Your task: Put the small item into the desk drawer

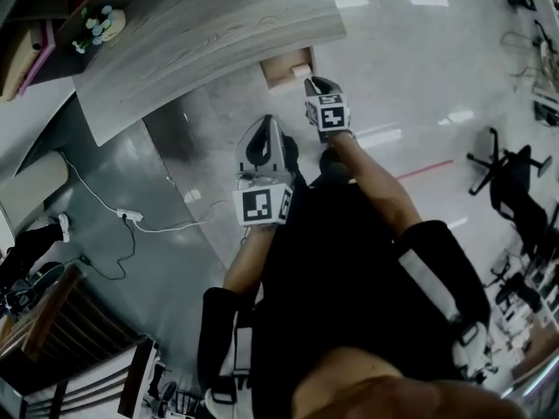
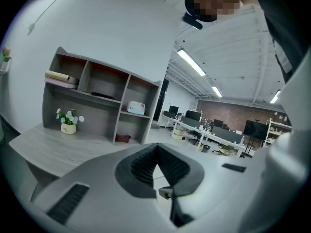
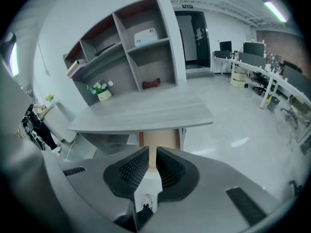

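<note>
Under the grey desk (image 1: pixel 201 42) a brown drawer (image 1: pixel 281 66) stands pulled out. A small white thing (image 1: pixel 301 71) sits at its near right corner; whether it lies inside I cannot tell. My right gripper (image 1: pixel 313 79) points at that corner, its tips just short of it. In the right gripper view the drawer (image 3: pixel 158 139) shows straight ahead below the desk (image 3: pixel 146 113). The right gripper (image 3: pixel 151 149) has its jaws barely apart, with only a narrow slit and nothing clear in it. My left gripper (image 1: pixel 266 122) hangs back, and its view shows the left gripper (image 2: pixel 156 149) shut and empty.
A shelf unit (image 3: pixel 146 57) stands on the desk's far side with a flower pot (image 3: pixel 102 93) beside it. A power strip with its cable (image 1: pixel 129 216) lies on the floor at the left. A black office chair (image 1: pixel 511 173) stands at the right.
</note>
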### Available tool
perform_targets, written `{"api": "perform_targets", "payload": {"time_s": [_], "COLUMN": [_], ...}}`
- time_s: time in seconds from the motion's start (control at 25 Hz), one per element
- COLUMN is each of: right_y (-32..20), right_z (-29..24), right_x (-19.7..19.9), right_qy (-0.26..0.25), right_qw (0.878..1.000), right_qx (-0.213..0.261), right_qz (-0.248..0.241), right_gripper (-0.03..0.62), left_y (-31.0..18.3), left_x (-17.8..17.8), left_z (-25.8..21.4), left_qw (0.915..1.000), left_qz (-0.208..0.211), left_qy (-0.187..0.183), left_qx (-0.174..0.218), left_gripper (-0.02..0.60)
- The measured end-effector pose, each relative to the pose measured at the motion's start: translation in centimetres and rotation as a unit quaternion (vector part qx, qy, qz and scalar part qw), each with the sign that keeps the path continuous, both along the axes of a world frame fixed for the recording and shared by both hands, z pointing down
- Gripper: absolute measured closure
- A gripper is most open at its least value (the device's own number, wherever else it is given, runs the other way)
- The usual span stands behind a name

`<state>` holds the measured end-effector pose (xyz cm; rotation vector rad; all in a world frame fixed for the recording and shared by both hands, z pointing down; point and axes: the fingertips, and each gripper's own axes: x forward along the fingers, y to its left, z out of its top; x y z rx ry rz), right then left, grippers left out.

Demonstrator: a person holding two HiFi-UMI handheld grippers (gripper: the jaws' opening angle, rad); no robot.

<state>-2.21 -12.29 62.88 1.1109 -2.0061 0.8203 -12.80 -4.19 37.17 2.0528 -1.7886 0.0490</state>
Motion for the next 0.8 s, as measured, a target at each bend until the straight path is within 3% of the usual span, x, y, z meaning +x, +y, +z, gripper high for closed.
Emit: {"api": "perform_targets", "payload": {"time_s": [0.28,0.52,0.8], "right_y": [1.8,3.8,5.5], "right_z": [-6.5,-12.7,-19.2], "right_x": [1.3,2.9,5.3], "right_qy": [-0.032,-0.073,-0.123], "right_qw": [0.997,0.992,0.981], "right_qx": [0.058,0.091,0.139], "right_qz": [-0.035,-0.053,-0.062], "right_gripper": [0.580,0.592,0.594], "left_y": [1.9,2.8,3.8], "left_x": [2.0,4.2,6.1], "left_z": [-1.8,-3.3,-4.3], "left_qw": [0.9997,0.9989,0.9983], "left_qz": [-0.023,-0.010,-0.007], "left_qy": [-0.006,-0.033,-0.050], "left_qx": [0.009,0.031,0.029], "left_gripper": [0.583,0.583,0.583]}}
